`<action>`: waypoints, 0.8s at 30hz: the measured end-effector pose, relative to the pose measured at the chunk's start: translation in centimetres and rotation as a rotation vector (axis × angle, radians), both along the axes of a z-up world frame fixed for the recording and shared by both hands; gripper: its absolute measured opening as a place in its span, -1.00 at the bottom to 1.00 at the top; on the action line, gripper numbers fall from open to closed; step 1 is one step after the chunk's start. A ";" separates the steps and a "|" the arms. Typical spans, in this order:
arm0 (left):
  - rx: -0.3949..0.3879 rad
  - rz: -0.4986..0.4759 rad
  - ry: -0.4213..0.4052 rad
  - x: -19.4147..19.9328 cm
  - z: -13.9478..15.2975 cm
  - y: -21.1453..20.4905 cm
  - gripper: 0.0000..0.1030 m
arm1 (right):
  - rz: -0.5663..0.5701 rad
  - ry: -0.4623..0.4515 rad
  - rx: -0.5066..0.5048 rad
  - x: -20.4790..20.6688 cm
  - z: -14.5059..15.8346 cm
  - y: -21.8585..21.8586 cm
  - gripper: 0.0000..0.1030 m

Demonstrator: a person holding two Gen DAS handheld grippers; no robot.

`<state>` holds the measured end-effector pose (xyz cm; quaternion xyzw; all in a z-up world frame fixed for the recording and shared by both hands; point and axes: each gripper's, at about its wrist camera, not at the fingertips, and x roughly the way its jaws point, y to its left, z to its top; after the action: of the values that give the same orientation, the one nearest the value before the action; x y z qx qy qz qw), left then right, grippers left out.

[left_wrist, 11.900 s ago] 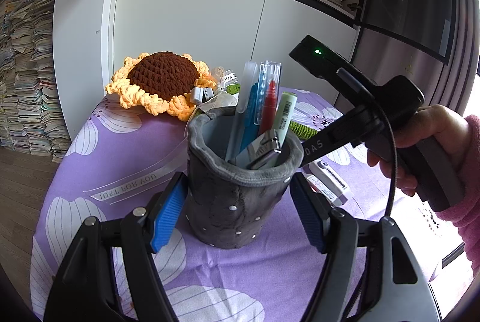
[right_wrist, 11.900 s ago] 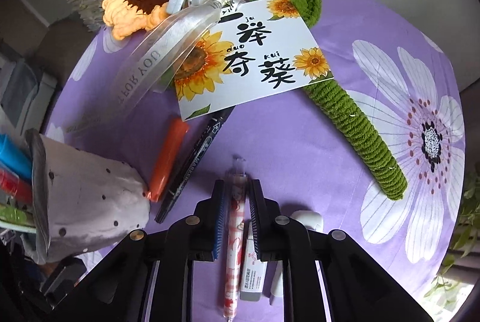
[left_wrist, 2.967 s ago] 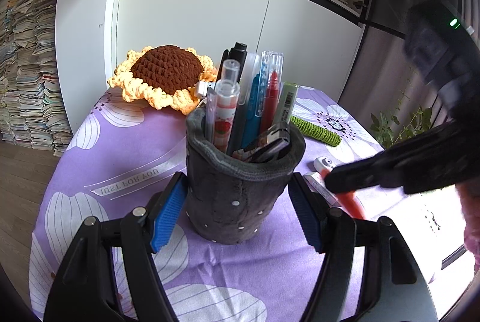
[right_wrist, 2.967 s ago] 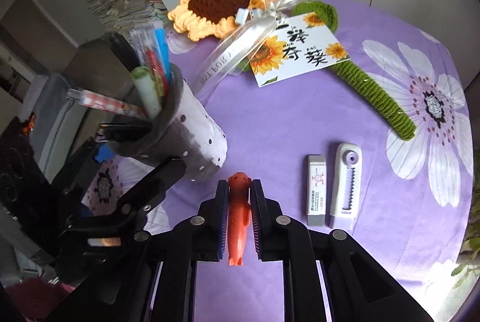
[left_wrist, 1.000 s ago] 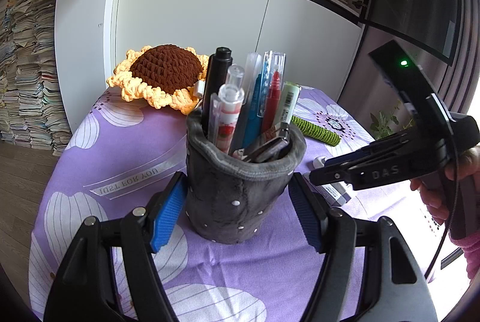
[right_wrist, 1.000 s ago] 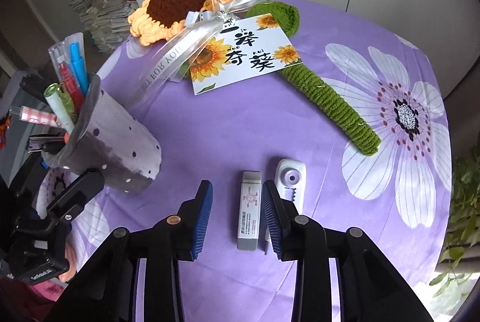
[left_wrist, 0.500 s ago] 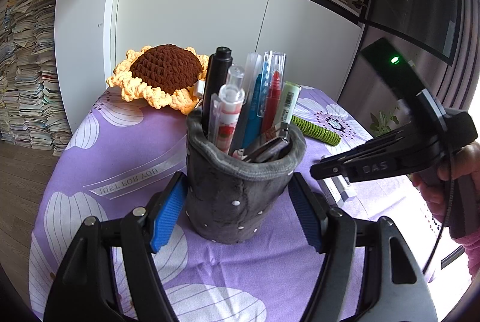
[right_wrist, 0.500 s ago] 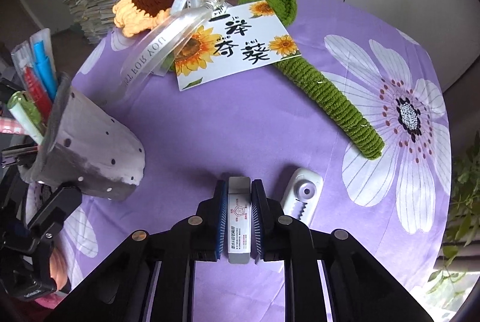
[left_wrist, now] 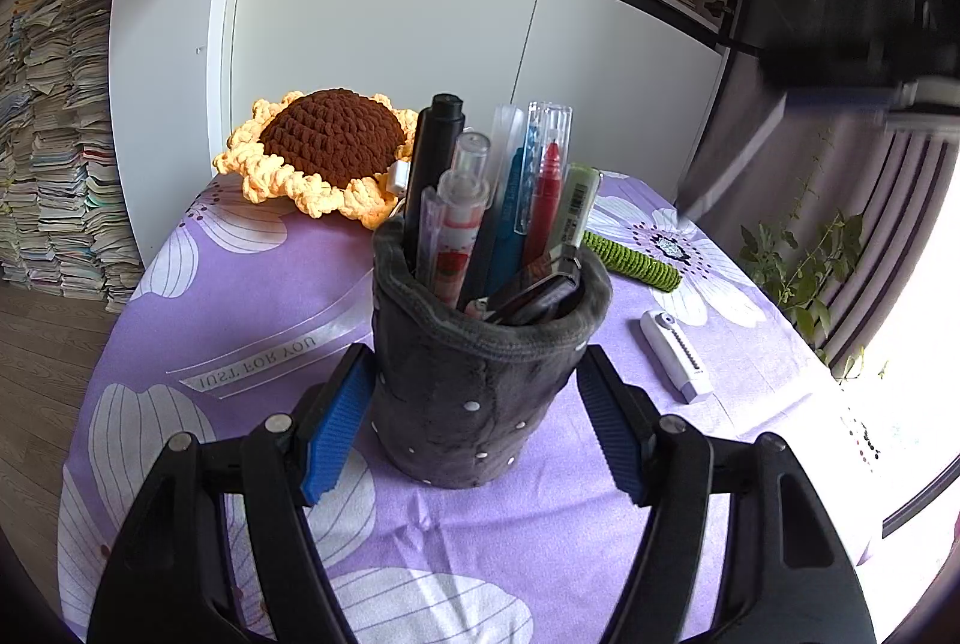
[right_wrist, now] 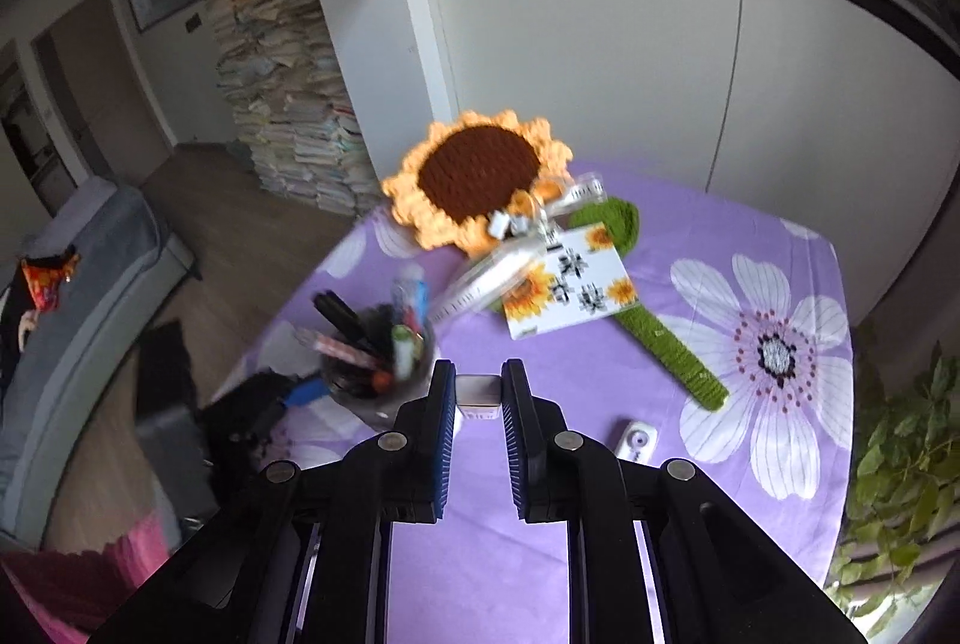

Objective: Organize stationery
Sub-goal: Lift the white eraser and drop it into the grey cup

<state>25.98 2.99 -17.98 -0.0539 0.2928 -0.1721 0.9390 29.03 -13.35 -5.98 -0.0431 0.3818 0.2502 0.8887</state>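
A dark grey fabric pen holder [left_wrist: 480,380] full of several pens stands on the purple flowered cloth. My left gripper [left_wrist: 474,422] has its blue pads on both sides of the holder, touching it. My right gripper [right_wrist: 477,398] is shut on a white eraser [right_wrist: 478,391] and holds it high above the table, up and right of the holder [right_wrist: 372,368]. It shows blurred at the top right of the left wrist view [left_wrist: 840,98]. A white correction tape [left_wrist: 675,355] lies on the cloth to the right; it also shows in the right wrist view [right_wrist: 636,439].
A crocheted sunflower [left_wrist: 330,152] with a green stem [right_wrist: 666,344], a ribbon and a sunflower card [right_wrist: 564,290] lies at the back of the table. White cabinets stand behind. Paper stacks [left_wrist: 54,134] are at the left. A plant [right_wrist: 900,464] stands at the right.
My right gripper closed on the eraser on the cloth and has lifted it high above the table. The left gripper and the holder have not moved.
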 end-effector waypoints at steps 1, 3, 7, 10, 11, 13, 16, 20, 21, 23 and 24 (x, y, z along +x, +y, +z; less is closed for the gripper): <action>0.000 0.000 0.000 0.0 0.0 0.0 0.33 | 0.021 -0.016 0.023 -0.1 0.9 0.6 -0.68; 0.000 0.000 0.000 0.0 0.0 0.0 0.33 | 0.063 -0.042 0.047 -0.3 2.2 1.7 -0.68; -0.001 0.000 0.000 0.0 0.0 0.0 0.33 | 0.110 -0.032 0.052 0.4 2.4 4.5 -0.68; 0.000 0.000 0.000 0.0 0.0 0.0 0.33 | 0.138 -0.009 0.034 1.3 1.2 6.2 -0.68; 0.000 0.000 0.000 0.0 0.0 0.0 0.33 | 0.137 -0.004 0.024 1.5 0.8 6.6 -0.68; 0.000 0.000 0.000 0.0 0.0 0.0 0.33 | 0.127 0.003 0.002 2.2 0.0 7.1 -0.68; 0.000 0.000 0.000 0.0 0.0 0.0 0.33 | 0.127 0.027 -0.004 3.0 -0.8 7.3 -0.68; 0.001 0.000 0.000 0.0 0.0 0.0 0.33 | 0.141 0.024 -0.008 3.6 -1.5 7.5 -0.67; 0.000 0.000 0.000 0.0 0.0 0.0 0.33 | 0.151 0.022 -0.010 3.7 -1.8 7.6 -0.67; 0.000 0.000 0.000 0.0 0.0 0.0 0.33 | 0.166 0.035 -0.018 4.1 -2.4 7.8 -0.67; 0.000 -0.001 0.001 0.0 0.0 0.0 0.34 | 0.167 0.047 -0.022 4.2 -2.7 7.9 -0.67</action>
<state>25.99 2.98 -17.99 -0.0541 0.2933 -0.1724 0.9388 33.28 -5.50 -8.73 -0.0789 0.4003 0.3201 0.8550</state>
